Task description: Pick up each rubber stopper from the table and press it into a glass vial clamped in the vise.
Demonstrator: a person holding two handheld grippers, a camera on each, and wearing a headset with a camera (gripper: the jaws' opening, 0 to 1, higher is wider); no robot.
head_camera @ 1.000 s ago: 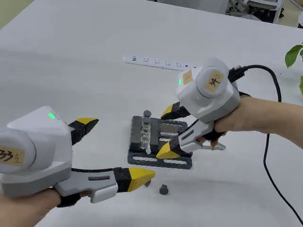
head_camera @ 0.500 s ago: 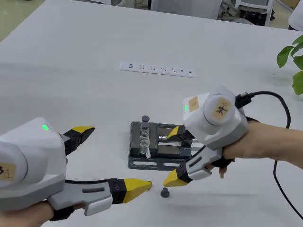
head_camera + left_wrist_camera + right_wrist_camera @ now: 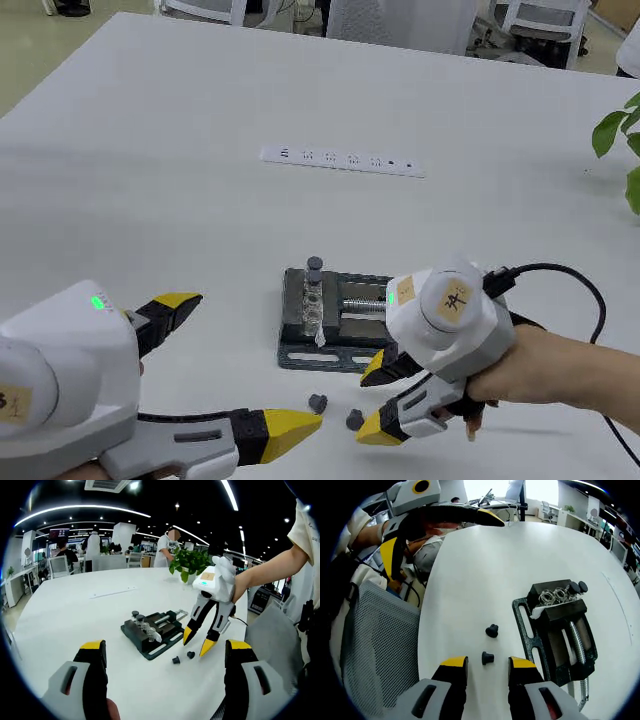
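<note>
White table (image 3: 200,150): two loose rubber stoppers (image 3: 317,403) lie just in front of the vise (image 3: 330,345). My right gripper (image 3: 370,405) has its jaws narrowly parted, straddling the nearer stopper (image 3: 487,657) without touching it. The left gripper (image 3: 250,360) gapes wide, empty. The stopper is likely light and squashy (may roll), so I'd pinch its sides.

Bright, even light from ceiling strips (image 3: 232,500). Soft, faint shadows on the white bench (image 3: 200,150), with a pale sheen toward its far edge. Sharp in the middle of each picture, strongly bent by fisheye toward both gripper views' edges.
</note>
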